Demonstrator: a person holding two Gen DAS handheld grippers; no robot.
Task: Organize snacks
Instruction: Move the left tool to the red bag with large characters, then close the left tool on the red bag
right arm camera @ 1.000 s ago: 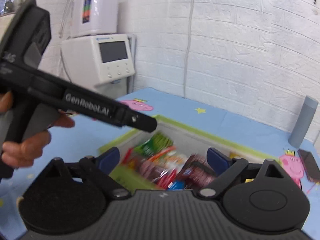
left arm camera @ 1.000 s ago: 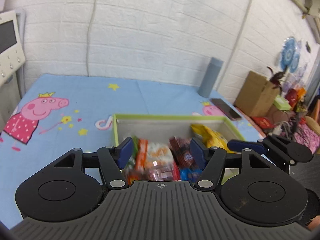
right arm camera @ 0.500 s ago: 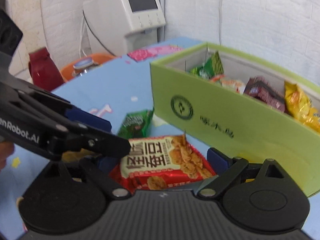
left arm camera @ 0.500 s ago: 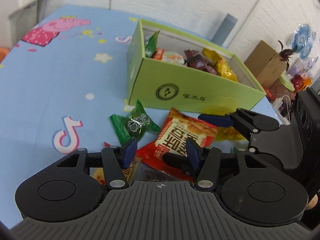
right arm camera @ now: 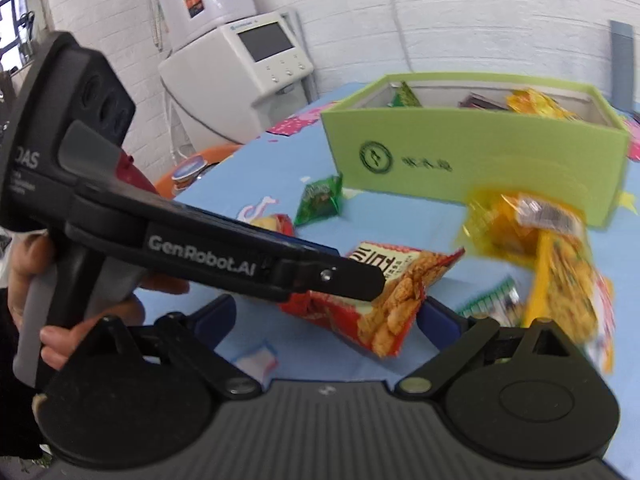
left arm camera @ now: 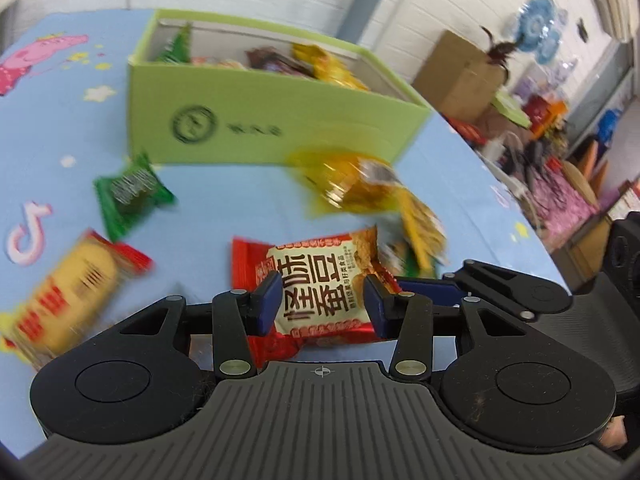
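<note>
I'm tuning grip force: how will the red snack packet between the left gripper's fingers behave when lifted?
The red snack packet looks like a puffy foil pouch, so probably light and crushable. Its glossy film may slip. In the left gripper its free corner already tilts up, so it will likely flop.

My left gripper (left arm camera: pixel 320 304) hides the lower edge of the red snack packet (left arm camera: pixel 320 280). Motion blurs the yellow packet (left arm camera: pixel 356 188); the print on the green box (left arm camera: pixel 256 128) is unreadable.

Left hand-held gripper (left arm camera: pixel 320 304) apparently clamped, right hand-held gripper (right arm camera: pixel 324 320) spread wide
</note>
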